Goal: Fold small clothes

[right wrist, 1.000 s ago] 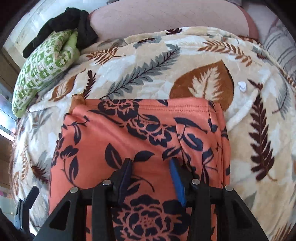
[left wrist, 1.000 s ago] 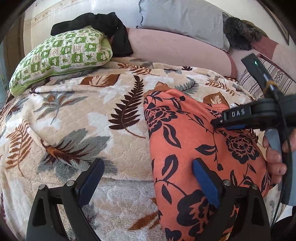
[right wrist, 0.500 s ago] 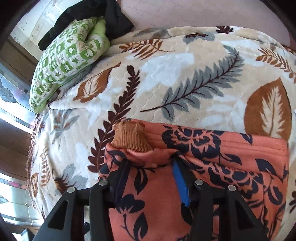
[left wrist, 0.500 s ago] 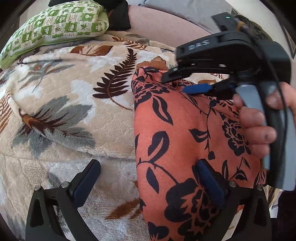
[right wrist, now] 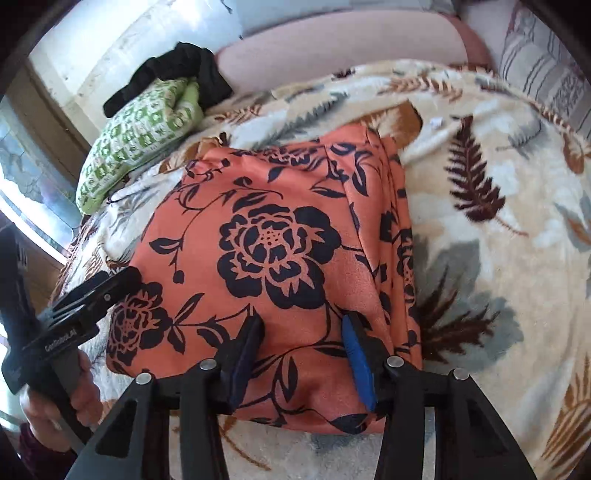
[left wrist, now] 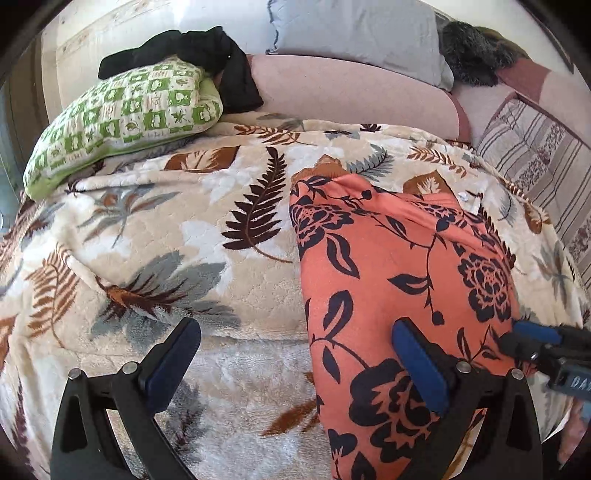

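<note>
An orange garment with a black flower print (left wrist: 399,280) lies folded flat on the leaf-patterned blanket (left wrist: 155,236); it also shows in the right wrist view (right wrist: 280,243). A brown cuff (left wrist: 325,164) peeks out at its far corner. My left gripper (left wrist: 295,354) is wide open and empty, low over the garment's near left edge. My right gripper (right wrist: 303,332) is partly open and empty over the garment's near edge. Its tips show at the right edge of the left wrist view (left wrist: 532,339).
A green checked pillow (left wrist: 125,114) with a black cloth (left wrist: 207,55) on it lies at the back left. A pink bolster (left wrist: 351,92), a grey pillow (left wrist: 354,33) and a striped cushion (left wrist: 535,155) line the back and right.
The right gripper carried the garment's edge over to the far side, let it go and drew back to the near edge. The garment now lies folded. The left gripper stayed open.
</note>
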The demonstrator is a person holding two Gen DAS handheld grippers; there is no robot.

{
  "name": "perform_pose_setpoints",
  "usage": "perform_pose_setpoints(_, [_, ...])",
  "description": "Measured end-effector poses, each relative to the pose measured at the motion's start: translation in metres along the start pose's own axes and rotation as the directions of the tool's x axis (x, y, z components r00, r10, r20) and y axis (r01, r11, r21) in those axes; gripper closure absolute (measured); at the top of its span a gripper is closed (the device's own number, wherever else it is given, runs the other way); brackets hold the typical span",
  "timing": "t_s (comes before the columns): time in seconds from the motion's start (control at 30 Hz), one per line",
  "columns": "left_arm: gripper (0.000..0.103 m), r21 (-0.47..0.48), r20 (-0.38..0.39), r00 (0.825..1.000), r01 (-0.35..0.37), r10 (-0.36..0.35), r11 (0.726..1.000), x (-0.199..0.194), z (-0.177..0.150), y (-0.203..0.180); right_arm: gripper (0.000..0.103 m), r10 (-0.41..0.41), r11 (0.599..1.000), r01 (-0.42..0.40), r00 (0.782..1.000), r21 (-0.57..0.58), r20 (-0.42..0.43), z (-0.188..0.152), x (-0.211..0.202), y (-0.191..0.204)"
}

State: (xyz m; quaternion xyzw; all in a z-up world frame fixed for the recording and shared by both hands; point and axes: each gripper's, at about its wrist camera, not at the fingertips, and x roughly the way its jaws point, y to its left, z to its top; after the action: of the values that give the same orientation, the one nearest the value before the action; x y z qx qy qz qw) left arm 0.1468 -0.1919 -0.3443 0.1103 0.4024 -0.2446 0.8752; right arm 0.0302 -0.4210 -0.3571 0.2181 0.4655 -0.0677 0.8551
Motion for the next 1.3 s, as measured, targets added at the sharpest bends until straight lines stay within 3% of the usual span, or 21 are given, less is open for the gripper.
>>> perform_pose_setpoints(0.07, [0.000, 0.014, 0.034, 0.999, -0.032, 0.032, 0.999, -0.001, 0.002, 0.000, 0.052, 0.013, 1.000, -0.012, 1.000, 0.018, -0.023, 0.011, -0.010, 0.002])
perform_pose_setpoints(0.17, [0.000, 0.074, 0.101, 0.991, -0.092, 0.084, 0.993, -0.012, 0.003, -0.006, 0.048, 0.106, 0.986, -0.121, 0.986, 0.117, 0.126, 0.017, -0.032, -0.017])
perform_pose_setpoints(0.23, [0.000, 0.096, 0.107, 0.989, -0.110, 0.100, 0.989, -0.013, 0.007, -0.011, 0.045, 0.061, 0.982, -0.094, 0.979, 0.162, 0.196, 0.017, -0.038, -0.028])
perform_pose_setpoints(0.47, [0.000, 0.057, 0.082, 0.992, -0.104, 0.099, 0.993, -0.009, 0.017, -0.010, 0.045, -0.012, 0.982, -0.041, 0.962, 0.187, 0.274, 0.032, -0.042, -0.025])
perform_pose_setpoints(0.87, [0.000, -0.009, 0.137, 0.985, -0.109, 0.109, 0.994, -0.018, 0.027, 0.006, 0.045, -0.018, 0.992, -0.014, 0.968, 0.126, 0.249, 0.035, -0.025, 0.009])
perform_pose_setpoints(1.3, [0.000, 0.005, 0.116, 0.984, -0.141, 0.139, 0.990, -0.009, 0.025, 0.003, 0.045, -0.011, 0.991, -0.019, 0.974, 0.133, 0.225, 0.034, -0.020, 0.006])
